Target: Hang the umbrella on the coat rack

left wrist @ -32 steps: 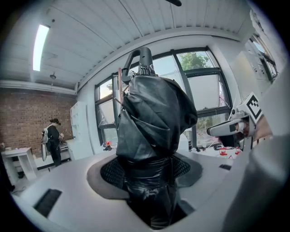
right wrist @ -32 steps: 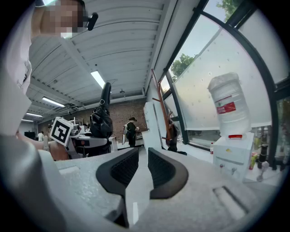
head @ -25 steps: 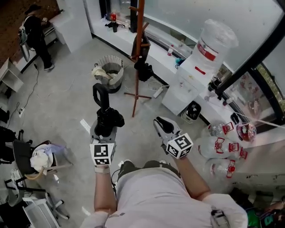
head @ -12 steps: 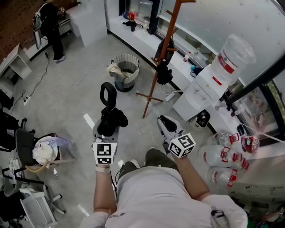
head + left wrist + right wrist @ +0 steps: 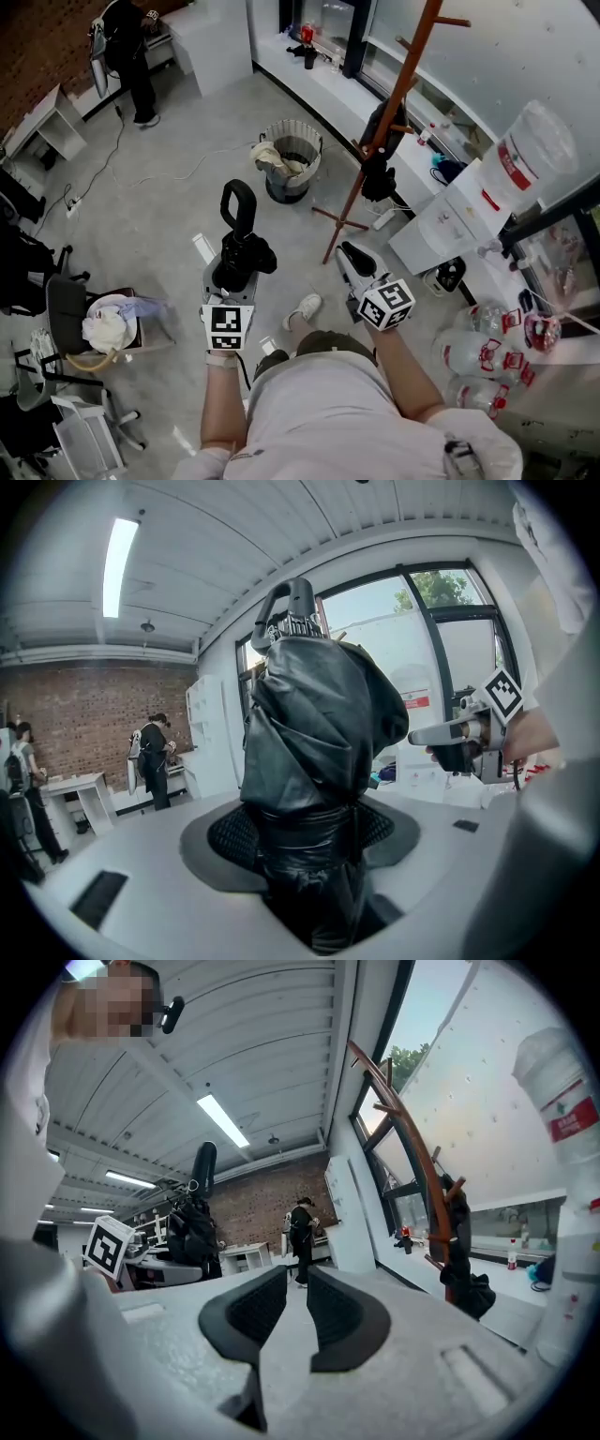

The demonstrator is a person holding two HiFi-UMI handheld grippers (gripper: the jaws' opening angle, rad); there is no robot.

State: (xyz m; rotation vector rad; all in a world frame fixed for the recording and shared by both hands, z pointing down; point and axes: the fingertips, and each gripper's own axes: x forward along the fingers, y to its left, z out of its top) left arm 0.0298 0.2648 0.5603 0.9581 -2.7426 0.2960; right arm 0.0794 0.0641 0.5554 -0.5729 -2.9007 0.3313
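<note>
A folded black umbrella (image 5: pixel 242 253) stands upright in my left gripper (image 5: pixel 234 272), its curved handle (image 5: pixel 238 202) on top. The left gripper view shows the bunched fabric of the umbrella (image 5: pixel 314 733) pinched between the pads, so the left gripper (image 5: pixel 300 832) is shut on it. My right gripper (image 5: pixel 349 255) holds nothing; in its own view the right gripper (image 5: pixel 286 1302) has its pads nearly together with only a thin gap. The brown wooden coat rack (image 5: pixel 389 112) stands ahead and to the right, with a black item (image 5: pixel 380 164) hanging on it. The coat rack (image 5: pixel 422 1157) also shows in the right gripper view.
A bin (image 5: pixel 292 159) lined with a bag stands left of the rack. A white water dispenser (image 5: pixel 469 211) and several water bottles (image 5: pixel 478 352) are at the right. A chair (image 5: pixel 108 323) with clutter is at the left, and a person (image 5: pixel 127 42) stands far back.
In the head view the rack, bin and dispenser have slid right and upward. Both grippers keep their pose, the umbrella still held. A shoe now shows below the grippers.
</note>
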